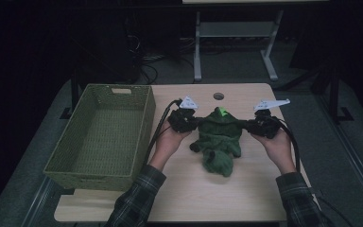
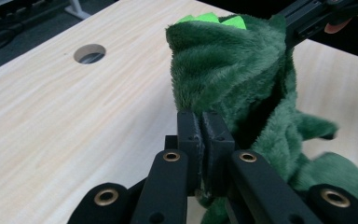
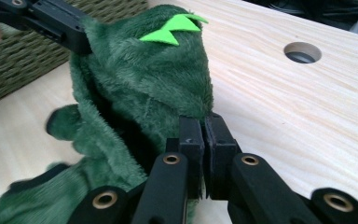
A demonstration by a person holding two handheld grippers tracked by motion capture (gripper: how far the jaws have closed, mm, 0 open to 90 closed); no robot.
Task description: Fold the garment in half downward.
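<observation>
A dark green fleece garment (image 1: pixel 219 139) with bright green spikes on its hood hangs between both grippers above the wooden table (image 1: pixel 246 189). My left gripper (image 1: pixel 192 124) is shut on the garment's left edge, and in the left gripper view the fleece (image 2: pixel 228 70) is pinched between the black pads (image 2: pixel 189 130). My right gripper (image 1: pixel 248 126) is shut on the opposite edge. In the right gripper view the fleece (image 3: pixel 140 88) rises from the closed pads (image 3: pixel 219 135), with the green spikes (image 3: pixel 172 29) on top. The lower part of the garment droops onto the table.
A green woven basket (image 1: pixel 105 135) stands on the left of the table, with nothing inside that I can see. A round cable hole (image 1: pixel 219 96) sits near the table's far edge. Desk legs and cables lie on the dark floor beyond.
</observation>
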